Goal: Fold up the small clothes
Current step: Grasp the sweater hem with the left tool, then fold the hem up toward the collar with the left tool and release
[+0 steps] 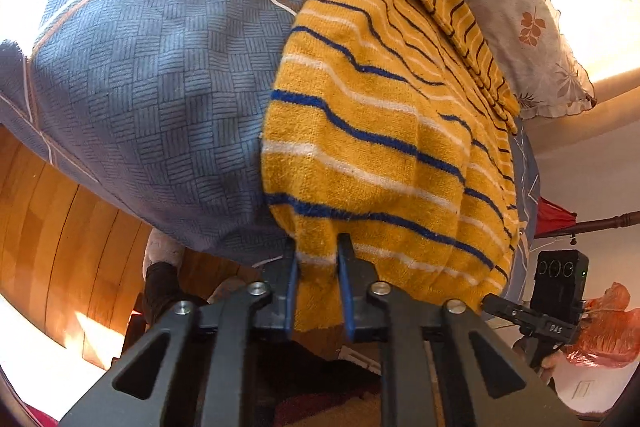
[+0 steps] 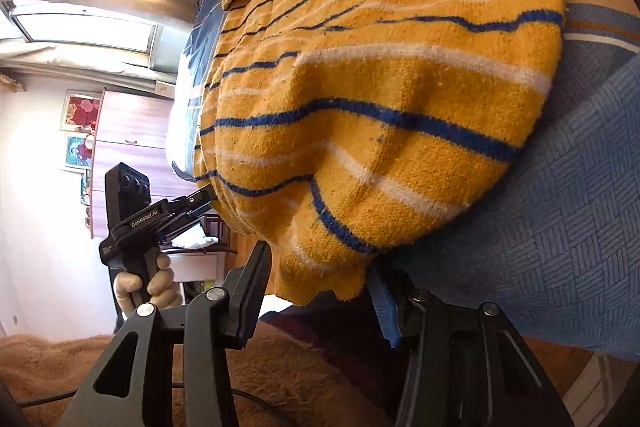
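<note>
A yellow knit garment with blue and white stripes lies spread on a blue patterned bedcover. My left gripper is shut on the garment's near hem corner, with cloth bunched between the blue pads. In the right wrist view the same garment fills the frame. My right gripper stands wide around the other hem corner, which hangs between the fingers; the jaws do not press it. The left gripper also shows there at the garment's left edge, held by a hand.
Floral pillows lie at the far end of the bed. The wooden floor is below the bed's edge. A fluffy brown blanket lies under the right gripper. A wooden cabinet stands by the wall.
</note>
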{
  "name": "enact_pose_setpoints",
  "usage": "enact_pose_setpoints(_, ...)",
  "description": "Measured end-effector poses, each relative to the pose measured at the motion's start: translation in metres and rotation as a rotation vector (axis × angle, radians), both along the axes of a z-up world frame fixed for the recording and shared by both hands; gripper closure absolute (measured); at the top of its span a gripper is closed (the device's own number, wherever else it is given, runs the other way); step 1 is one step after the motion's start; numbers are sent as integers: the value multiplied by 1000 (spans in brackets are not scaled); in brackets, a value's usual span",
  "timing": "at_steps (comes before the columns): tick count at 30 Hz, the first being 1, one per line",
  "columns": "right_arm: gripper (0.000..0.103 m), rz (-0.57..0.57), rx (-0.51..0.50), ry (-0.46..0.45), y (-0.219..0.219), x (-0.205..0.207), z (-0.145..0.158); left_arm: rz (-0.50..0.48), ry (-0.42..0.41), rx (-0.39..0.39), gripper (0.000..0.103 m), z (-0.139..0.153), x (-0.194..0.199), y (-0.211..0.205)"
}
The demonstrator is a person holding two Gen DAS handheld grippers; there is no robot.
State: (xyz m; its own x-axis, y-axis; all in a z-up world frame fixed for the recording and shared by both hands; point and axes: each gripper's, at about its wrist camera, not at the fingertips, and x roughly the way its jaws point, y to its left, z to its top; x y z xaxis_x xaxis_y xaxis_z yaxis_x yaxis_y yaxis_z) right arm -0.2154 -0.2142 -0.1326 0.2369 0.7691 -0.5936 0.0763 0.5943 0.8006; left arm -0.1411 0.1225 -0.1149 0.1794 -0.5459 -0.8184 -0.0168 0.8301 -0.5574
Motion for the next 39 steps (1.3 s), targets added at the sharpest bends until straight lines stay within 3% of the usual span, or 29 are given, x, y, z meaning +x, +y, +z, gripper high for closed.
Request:
enact_pose_setpoints(1, 62, 7, -22, 0, 3, 1, 1, 2, -2, 2, 92, 4, -1, 1)
enact_pose_setpoints(2, 87, 16, -43, 2, 6, 3, 2, 0, -11, 4, 93, 9, -2, 2)
enact_pose_setpoints(9, 89, 108, 16, -78, 2, -11, 37, -21, -108, -17, 94, 61, -18, 8)
enact_pose_setpoints(18, 89, 11, 68, -167, -24, 11, 72, -14, -185, -76, 94, 99, 13, -2)
enact_pose_setpoints(24, 89, -105, 88, -283, -58, 74, 117, -48, -295, -97, 94, 138, 93, -30)
enact_pose_setpoints(27, 89, -164, 22, -330, -73, 122, 137, -100, -348, -76, 94, 148, 149, -61)
enact_pose_setpoints(30, 89, -217, -38, -330, -90, 176, 145, -127, -347, -70, 94, 142, 215, -92)
enact_pose_setpoints(33, 89, -260, -111, -277, -105, 236, 134, -142, -325, -40, 94, 124, 280, -120)
enact_pose_setpoints(35, 88, -291, -153, -225, -113, 274, 113, -149, -298, 4, 92, 108, 315, -134)
enact_pose_setpoints(37, 86, -336, -208, -162, -124, 307, 89, -151, -256, -8, 91, 97, 340, -139)
enact_pose_setpoints(39, 75, -375, -224, -114, -134, 327, 70, -145, -244, -35, 85, 94, 351, -135)
